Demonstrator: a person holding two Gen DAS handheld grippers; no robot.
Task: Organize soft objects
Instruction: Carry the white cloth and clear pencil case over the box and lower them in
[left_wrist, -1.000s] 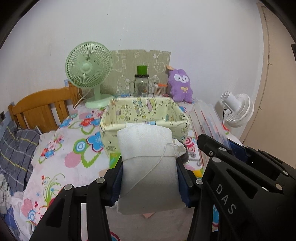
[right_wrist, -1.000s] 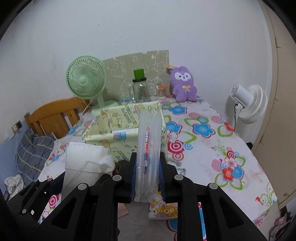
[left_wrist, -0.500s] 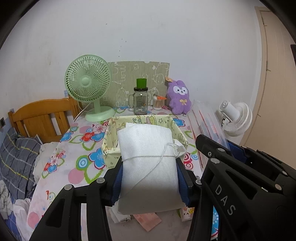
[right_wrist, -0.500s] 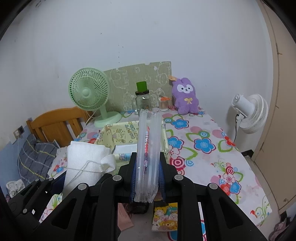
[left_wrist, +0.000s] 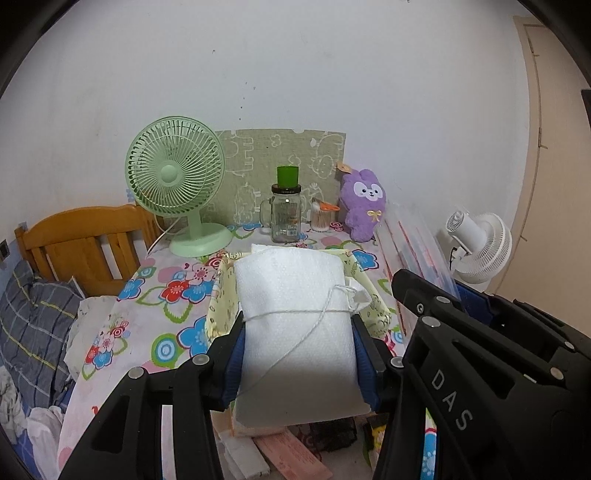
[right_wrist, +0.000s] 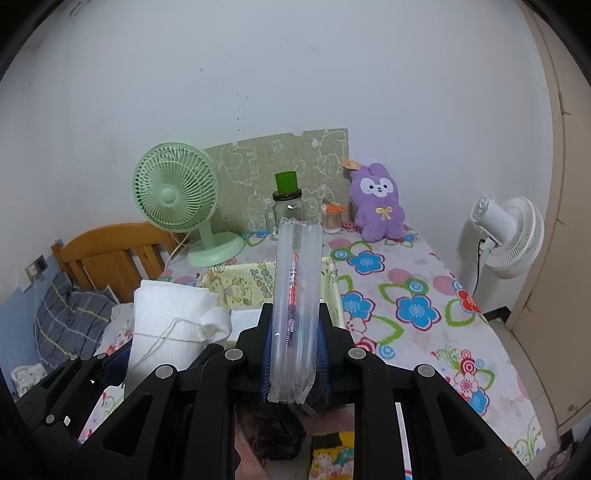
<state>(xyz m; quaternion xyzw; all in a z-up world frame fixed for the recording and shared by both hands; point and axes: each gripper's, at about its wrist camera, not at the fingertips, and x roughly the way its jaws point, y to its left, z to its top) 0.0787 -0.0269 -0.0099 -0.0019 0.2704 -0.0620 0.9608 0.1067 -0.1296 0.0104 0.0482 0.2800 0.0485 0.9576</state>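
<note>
My left gripper (left_wrist: 297, 354) is shut on a white foam bundle (left_wrist: 295, 328) tied with string, held upright above the flowered tablecloth. The same bundle (right_wrist: 168, 325) shows at the left of the right wrist view. My right gripper (right_wrist: 293, 354) is shut on a clear inflated plastic sleeve (right_wrist: 295, 291) with red print, standing upright. That sleeve (left_wrist: 413, 240) also appears at the right of the left wrist view. Beyond both lies a yellow patterned fabric box (right_wrist: 245, 288), its rim (left_wrist: 225, 291) partly hidden by the bundle. A purple plush rabbit (right_wrist: 378, 206) sits at the back.
A green desk fan (left_wrist: 177, 181), a glass jar with a green cup on it (left_wrist: 286, 210) and a cotton-swab pot (left_wrist: 321, 218) stand along the back wall. A white fan (right_wrist: 509, 236) stands right of the table. Wooden bed frame (left_wrist: 85, 243) at left. Small packets (left_wrist: 280, 454) lie below the grippers.
Both grippers have risen and drawn back with their loads; the box, fans and rabbit now sit lower and farther off. Neither grip has changed.
</note>
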